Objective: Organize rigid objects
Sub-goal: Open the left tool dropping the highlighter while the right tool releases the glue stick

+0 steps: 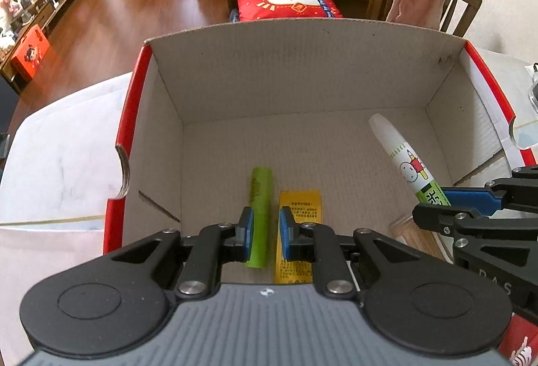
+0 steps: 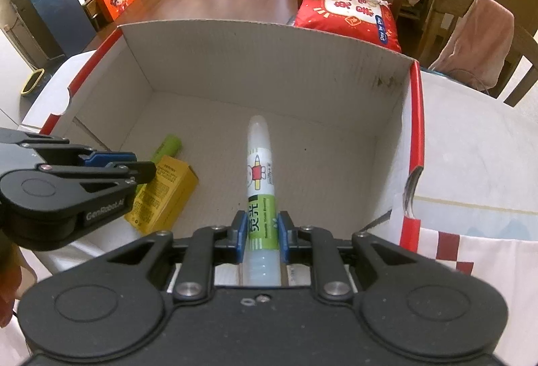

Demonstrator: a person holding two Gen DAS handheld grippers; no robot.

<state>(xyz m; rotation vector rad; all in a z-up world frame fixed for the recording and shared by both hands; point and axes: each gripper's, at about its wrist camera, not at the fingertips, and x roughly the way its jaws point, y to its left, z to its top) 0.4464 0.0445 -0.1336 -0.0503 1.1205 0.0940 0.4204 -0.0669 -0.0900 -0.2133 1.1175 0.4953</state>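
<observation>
The left gripper (image 1: pixel 265 231) points forward with its fingers parted; the right gripper (image 2: pixel 260 236) has its fingers clamped together around something.

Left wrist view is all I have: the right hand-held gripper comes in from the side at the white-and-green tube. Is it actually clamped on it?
Observer: Yes. The right wrist view shows the right hand-held gripper with its blue pads pressed on both sides of the glue tube, at the green label.
Operator: The yellow thing by my fingers, is it a flat packet or a box?
Observer: A yellow box with real thickness, lying on the cardboard box floor.
Operator: Does the green tube touch it?
Observer: The green tube lies close along its left side; I cannot tell whether they touch.
</observation>
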